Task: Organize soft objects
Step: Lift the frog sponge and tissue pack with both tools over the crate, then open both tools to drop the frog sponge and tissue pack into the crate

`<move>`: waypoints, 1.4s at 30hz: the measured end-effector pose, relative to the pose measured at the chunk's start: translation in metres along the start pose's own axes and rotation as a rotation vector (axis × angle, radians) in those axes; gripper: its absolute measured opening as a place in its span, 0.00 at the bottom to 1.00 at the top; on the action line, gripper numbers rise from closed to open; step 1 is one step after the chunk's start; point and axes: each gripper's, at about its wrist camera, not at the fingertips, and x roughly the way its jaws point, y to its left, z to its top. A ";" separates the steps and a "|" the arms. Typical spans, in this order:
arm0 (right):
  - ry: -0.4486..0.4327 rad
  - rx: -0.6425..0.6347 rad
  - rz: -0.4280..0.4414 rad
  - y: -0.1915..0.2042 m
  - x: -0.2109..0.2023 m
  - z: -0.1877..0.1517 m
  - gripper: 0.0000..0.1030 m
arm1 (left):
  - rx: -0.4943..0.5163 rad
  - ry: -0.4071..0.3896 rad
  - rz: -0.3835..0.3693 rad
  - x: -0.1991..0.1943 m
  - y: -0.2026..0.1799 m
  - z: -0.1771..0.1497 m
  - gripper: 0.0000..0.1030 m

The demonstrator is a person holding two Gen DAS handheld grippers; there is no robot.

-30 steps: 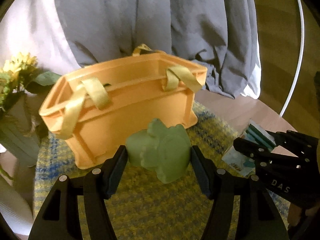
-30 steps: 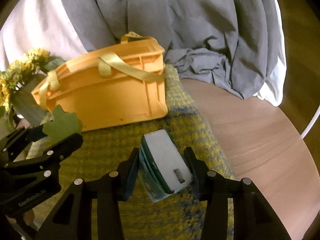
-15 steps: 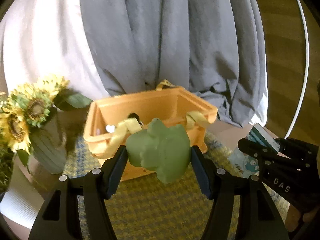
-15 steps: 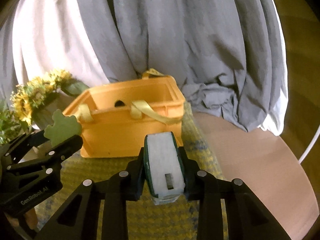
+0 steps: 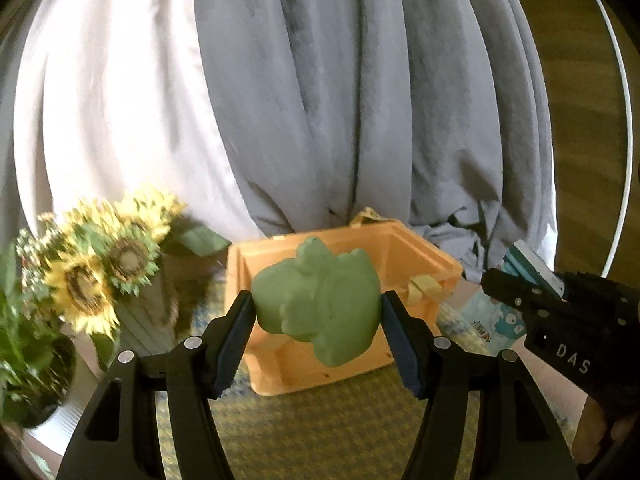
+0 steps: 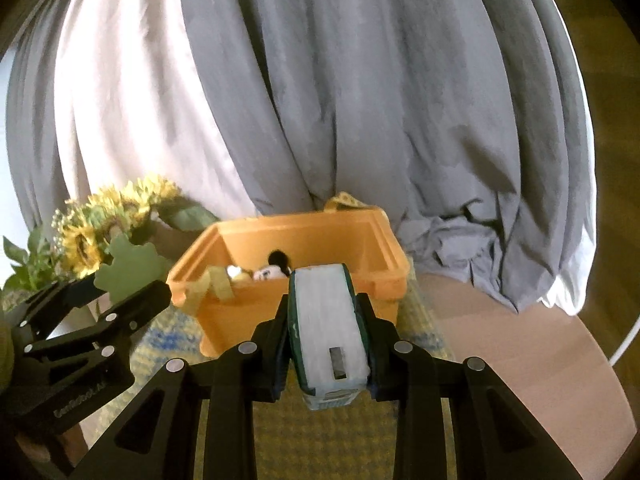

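My left gripper is shut on a green foam toy and holds it in the air in front of the orange basket. My right gripper is shut on a white and green tissue pack, raised just before the orange basket. A small black and white plush toy lies inside the basket. The left gripper with the green toy shows at the left of the right wrist view; the right gripper with the pack shows at the right of the left wrist view.
The basket stands on a yellow and blue woven mat on a round wooden table. A vase of sunflowers stands left of the basket. Grey and white curtains hang behind.
Both grippers have risen with their objects, so the basket now sits lower and its inside shows. The right gripper has lifted the tissue pack off the mat.
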 end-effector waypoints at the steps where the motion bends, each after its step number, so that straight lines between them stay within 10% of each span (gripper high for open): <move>1: -0.012 -0.003 0.005 0.001 0.000 0.004 0.30 | 0.001 -0.006 0.005 -0.001 0.001 0.003 0.61; 22: -0.176 -0.046 0.031 0.011 0.013 0.061 0.29 | 0.027 -0.136 0.055 0.009 0.010 0.051 0.61; 42: -0.092 -0.074 0.052 -0.002 0.104 0.086 0.29 | 0.009 -0.051 0.070 0.092 0.017 0.065 0.61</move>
